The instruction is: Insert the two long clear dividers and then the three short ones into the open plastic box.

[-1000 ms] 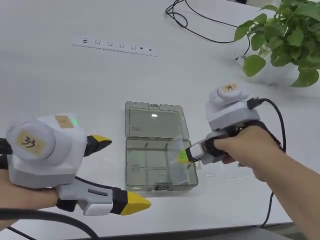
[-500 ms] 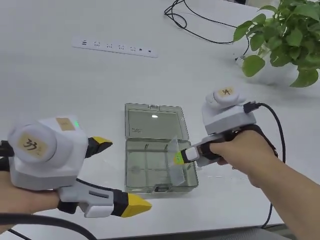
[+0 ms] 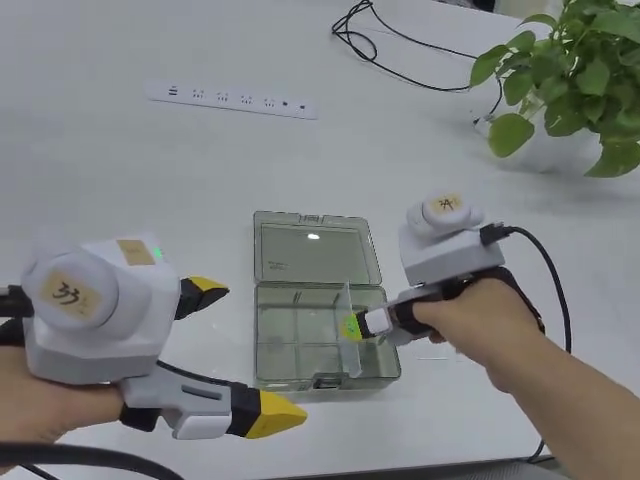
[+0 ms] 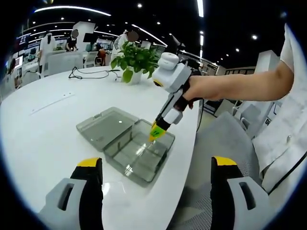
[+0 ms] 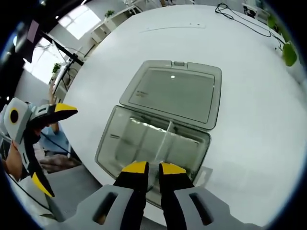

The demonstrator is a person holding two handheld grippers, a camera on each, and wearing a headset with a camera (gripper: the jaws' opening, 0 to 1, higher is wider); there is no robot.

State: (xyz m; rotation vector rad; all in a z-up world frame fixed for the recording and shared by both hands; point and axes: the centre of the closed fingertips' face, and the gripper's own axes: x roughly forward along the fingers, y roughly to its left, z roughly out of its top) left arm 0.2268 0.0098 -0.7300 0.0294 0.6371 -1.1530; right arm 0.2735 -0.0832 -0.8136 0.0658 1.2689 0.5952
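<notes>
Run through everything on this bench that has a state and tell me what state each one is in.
plastic box: open, lid lying flat back on the table.
clear divider: gripped by the right gripper, standing on edge, lower edge down inside the box.
right gripper: jaws shut on the clear divider.
left gripper: jaws open, holding nothing.

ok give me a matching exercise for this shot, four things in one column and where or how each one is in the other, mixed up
Things:
1 left gripper
2 right gripper
3 power strip
4 plant

Place or state:
a far right of the table
b shut on a clear divider over the open box
c open, holding nothing
d lying flat, far left

Pairs: 1-c; 2-b; 3-d; 4-a
</notes>
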